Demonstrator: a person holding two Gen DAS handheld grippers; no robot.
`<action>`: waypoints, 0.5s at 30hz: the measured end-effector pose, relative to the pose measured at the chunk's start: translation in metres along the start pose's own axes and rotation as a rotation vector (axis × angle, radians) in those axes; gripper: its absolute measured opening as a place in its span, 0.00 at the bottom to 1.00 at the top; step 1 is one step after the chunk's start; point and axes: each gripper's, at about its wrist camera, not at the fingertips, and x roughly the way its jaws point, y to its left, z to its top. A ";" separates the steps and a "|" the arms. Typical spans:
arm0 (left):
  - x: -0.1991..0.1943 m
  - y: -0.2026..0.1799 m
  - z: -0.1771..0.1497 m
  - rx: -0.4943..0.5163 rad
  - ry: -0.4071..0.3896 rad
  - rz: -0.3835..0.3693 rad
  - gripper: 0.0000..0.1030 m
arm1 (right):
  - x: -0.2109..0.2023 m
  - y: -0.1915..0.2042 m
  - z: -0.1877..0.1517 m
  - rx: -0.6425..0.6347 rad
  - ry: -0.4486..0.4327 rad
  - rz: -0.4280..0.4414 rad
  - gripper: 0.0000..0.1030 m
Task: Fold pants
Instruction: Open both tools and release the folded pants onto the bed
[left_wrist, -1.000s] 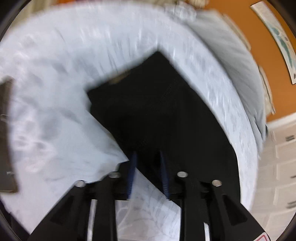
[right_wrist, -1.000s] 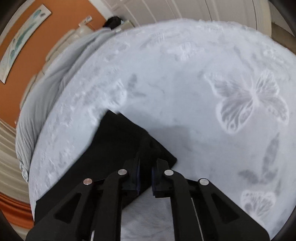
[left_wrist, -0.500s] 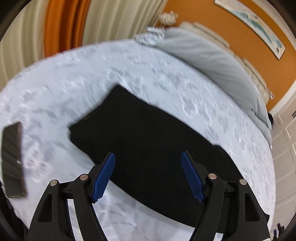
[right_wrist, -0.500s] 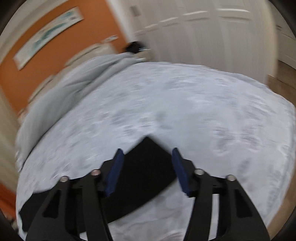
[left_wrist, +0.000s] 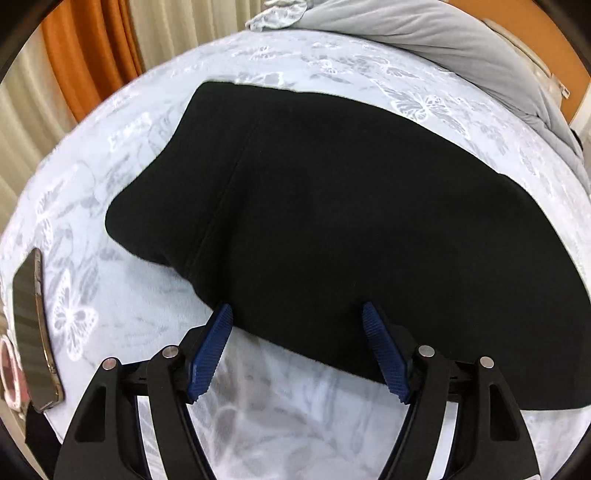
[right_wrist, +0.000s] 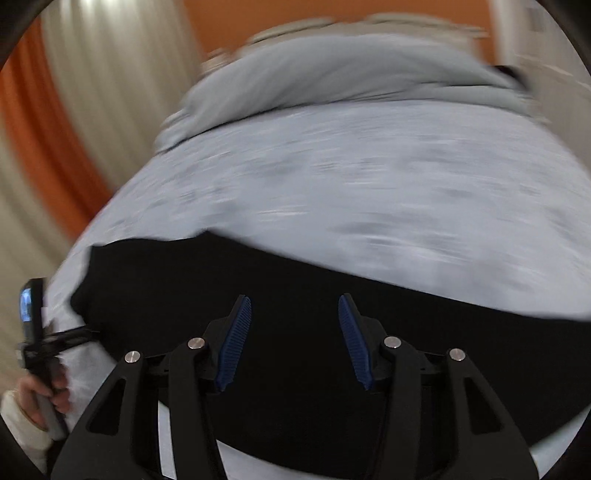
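Observation:
Black pants lie folded into a long flat band on the pale butterfly-print bedcover. My left gripper is open, its blue pads astride the near edge of the cloth with nothing pinched. In the blurred right wrist view the pants stretch across the lower half. My right gripper hovers open over their middle and grips nothing. At that view's left edge a hand holds the other gripper's handle.
A phone lies on the bed's left edge. A grey duvet is bunched at the head of the bed, also seen as the grey duvet. Orange and cream curtains hang to the left.
Both grippers were shut on the pants and have let go and opened. The right gripper swung fast across the bed to the pants' middle. The left one rolled and came closer to the near edge.

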 end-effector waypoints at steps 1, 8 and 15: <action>0.001 0.007 -0.001 -0.029 0.033 -0.017 0.76 | 0.014 0.018 0.005 -0.024 0.015 0.023 0.39; 0.001 0.025 -0.002 -0.079 0.080 -0.102 0.76 | 0.172 0.092 0.046 -0.127 0.162 -0.071 0.19; -0.006 0.017 0.007 -0.072 0.071 -0.124 0.74 | 0.119 0.054 0.077 0.037 0.017 -0.075 0.20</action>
